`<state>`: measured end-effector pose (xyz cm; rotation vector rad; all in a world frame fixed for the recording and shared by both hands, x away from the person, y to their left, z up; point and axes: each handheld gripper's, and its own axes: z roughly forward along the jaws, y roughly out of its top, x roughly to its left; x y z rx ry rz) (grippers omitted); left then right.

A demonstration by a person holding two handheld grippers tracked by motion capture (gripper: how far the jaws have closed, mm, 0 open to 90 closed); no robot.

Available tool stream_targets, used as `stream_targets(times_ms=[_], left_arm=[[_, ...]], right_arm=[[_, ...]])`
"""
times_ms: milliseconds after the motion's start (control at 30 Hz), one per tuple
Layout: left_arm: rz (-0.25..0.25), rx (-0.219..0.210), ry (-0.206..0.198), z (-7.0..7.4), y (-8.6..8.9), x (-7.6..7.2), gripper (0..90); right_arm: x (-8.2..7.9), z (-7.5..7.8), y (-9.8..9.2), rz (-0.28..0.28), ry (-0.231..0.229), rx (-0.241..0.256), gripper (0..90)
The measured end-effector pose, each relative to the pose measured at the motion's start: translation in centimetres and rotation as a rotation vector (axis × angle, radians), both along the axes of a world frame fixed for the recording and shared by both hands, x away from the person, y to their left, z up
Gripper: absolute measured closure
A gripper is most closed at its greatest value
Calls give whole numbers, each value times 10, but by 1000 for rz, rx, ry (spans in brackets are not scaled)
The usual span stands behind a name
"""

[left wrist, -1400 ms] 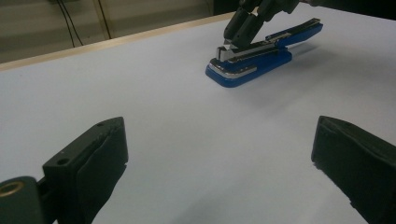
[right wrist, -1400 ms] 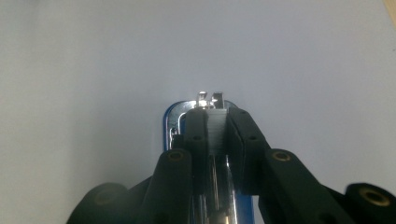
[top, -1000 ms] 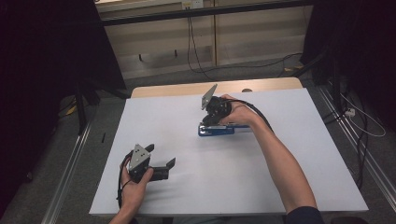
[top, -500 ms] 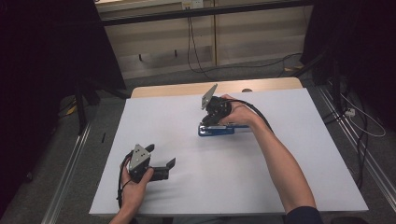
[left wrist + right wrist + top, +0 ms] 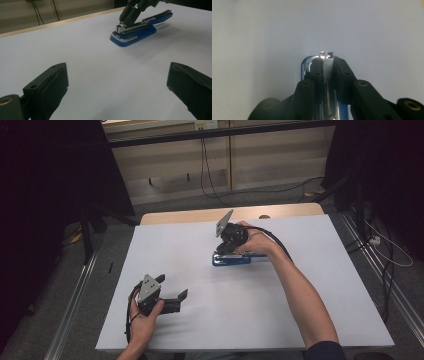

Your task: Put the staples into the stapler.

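A blue stapler (image 5: pixel 235 260) lies on the white table (image 5: pixel 320 285), just right of centre, with its top cover swung back. In the left gripper view the stapler (image 5: pixel 140 32) shows its bare metal magazine. My right gripper (image 5: pixel 223 251) tilts down onto the stapler's front end. In the right gripper view the right gripper (image 5: pixel 326 61) is shut on the silver staple strip (image 5: pixel 327 68) in the magazine, and the blue base (image 5: pixel 305 65) shows beside it. My left gripper (image 5: pixel 181 301) rests at the front left, open and holding nothing. Its jaws stand wide apart in the left gripper view (image 5: pixel 117 75).
A wooden strip (image 5: pixel 190 216) runs along the table's far edge. Cables (image 5: pixel 210 180) lie on the floor behind it. Metal rails (image 5: pixel 75 295) flank the table on both sides. Bare white surface lies between the two grippers.
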<state>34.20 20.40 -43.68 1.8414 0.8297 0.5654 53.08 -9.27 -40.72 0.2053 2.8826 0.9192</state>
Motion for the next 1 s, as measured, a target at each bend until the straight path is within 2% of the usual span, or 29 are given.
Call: stream_targets(times_ms=[200,533,567,1000], left_arm=[[0,3,0,0,0,0,38],[0,3,1,0,0,0,38],[0,1,0,0,0,0,38],[-1,3,0,0,0,0,38]], right_arm=[[0,-3,0,8,3,-14,791],[0,0,0,1,-5,-3,790],[0,0,0,-3,4,2,790],[1,-2,0,-1,0,-18,790]])
